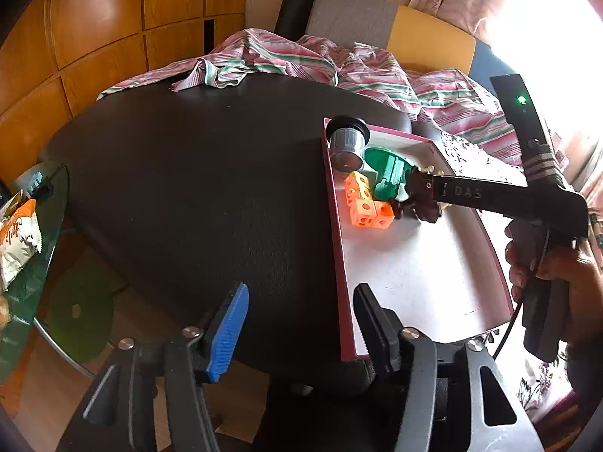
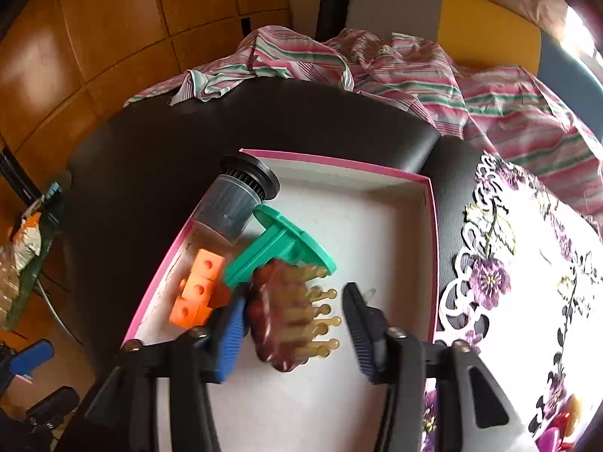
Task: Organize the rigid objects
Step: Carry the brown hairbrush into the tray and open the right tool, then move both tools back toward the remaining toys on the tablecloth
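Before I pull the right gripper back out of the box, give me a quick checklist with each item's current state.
1. Right gripper jaws apart: ok.
2. Brown brush free of both pads: cannot tell; it sits close against the blue pad.
3. Brush inside the pink box: ok.
4. Orange blocks, green part and grey filter in the box: ok.
5. Left gripper empty: ok.

surface [image 1: 188, 188]: black, leathery, rounded edge.
cloth [image 1: 301, 60]: striped pink and green, crumpled along the 12 to 2 o'clock edge.
box [image 2: 432, 233]: shallow, pink-rimmed, white inside, at 3 o'clock.
mat [image 2: 527, 263]: white, purple flowers, just right of the box.
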